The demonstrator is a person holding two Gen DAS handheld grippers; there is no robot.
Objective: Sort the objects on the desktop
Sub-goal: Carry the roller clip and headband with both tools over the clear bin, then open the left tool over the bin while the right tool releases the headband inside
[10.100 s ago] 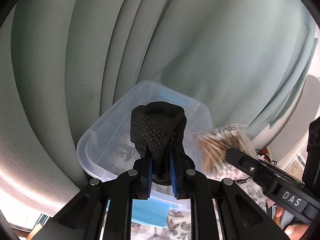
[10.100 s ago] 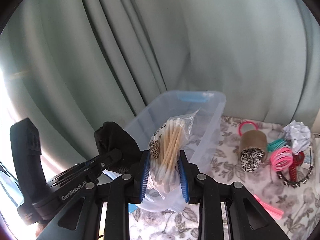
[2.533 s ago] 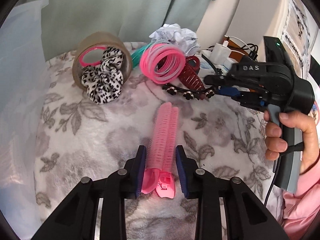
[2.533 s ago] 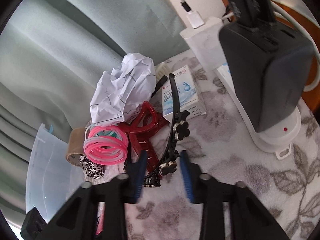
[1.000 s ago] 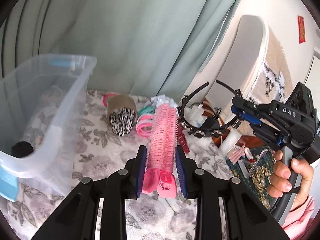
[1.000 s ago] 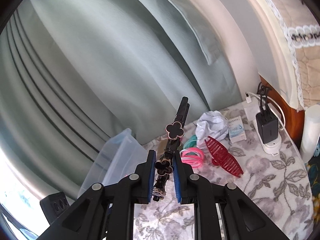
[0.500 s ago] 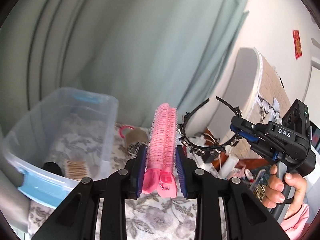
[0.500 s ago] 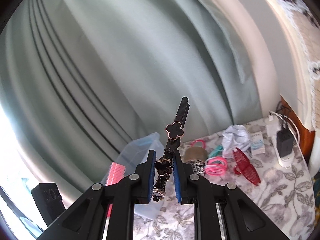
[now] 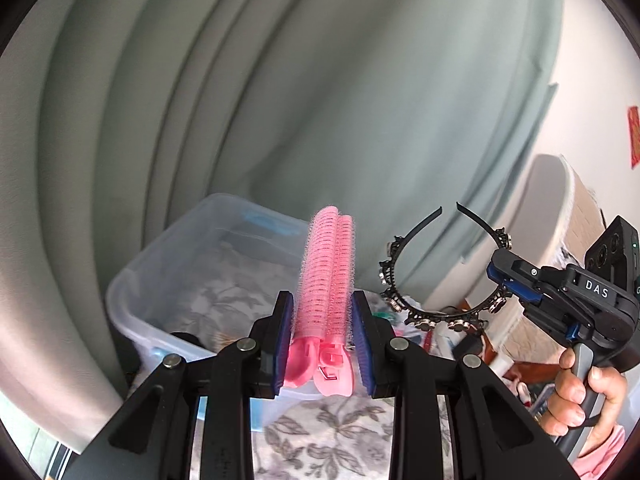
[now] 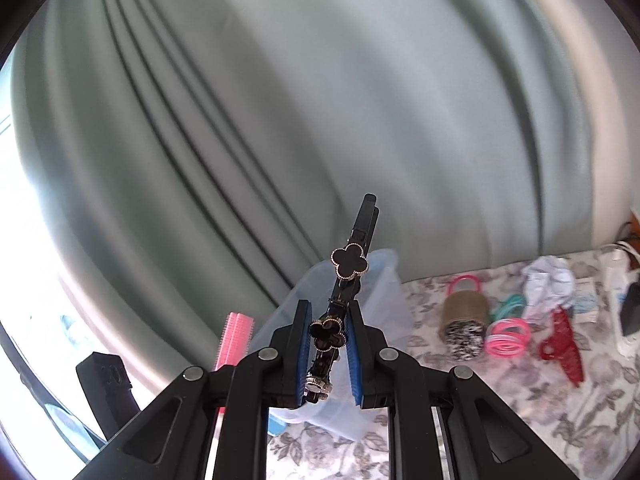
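My left gripper (image 9: pixel 322 320) is shut on a pink hair-roller clip (image 9: pixel 326 276) and holds it up in the air in front of the clear plastic bin (image 9: pixel 168 264). My right gripper (image 10: pixel 328 330) is shut on a black headband with clover charms (image 10: pixel 346 280), also lifted, with the bin (image 10: pixel 384 280) just behind it. In the left wrist view the right gripper (image 9: pixel 504 280) holds the headband (image 9: pixel 424 280) to the right of the clip. The pink clip also shows at the left of the right wrist view (image 10: pixel 236 340).
On the floral cloth (image 10: pixel 520 392) lie a tape roll with a leopard scrunchie (image 10: pixel 464 320), pink hair bands (image 10: pixel 508 338), a red claw clip (image 10: pixel 564 352), crumpled paper (image 10: pixel 548 284) and a charger (image 10: pixel 628 312). A green curtain (image 10: pixel 320 100) hangs behind.
Both grippers have swung left toward the bin with their objects held; the bin now sits nearer the middle of each view. Before that, both picked these objects off the cloth.
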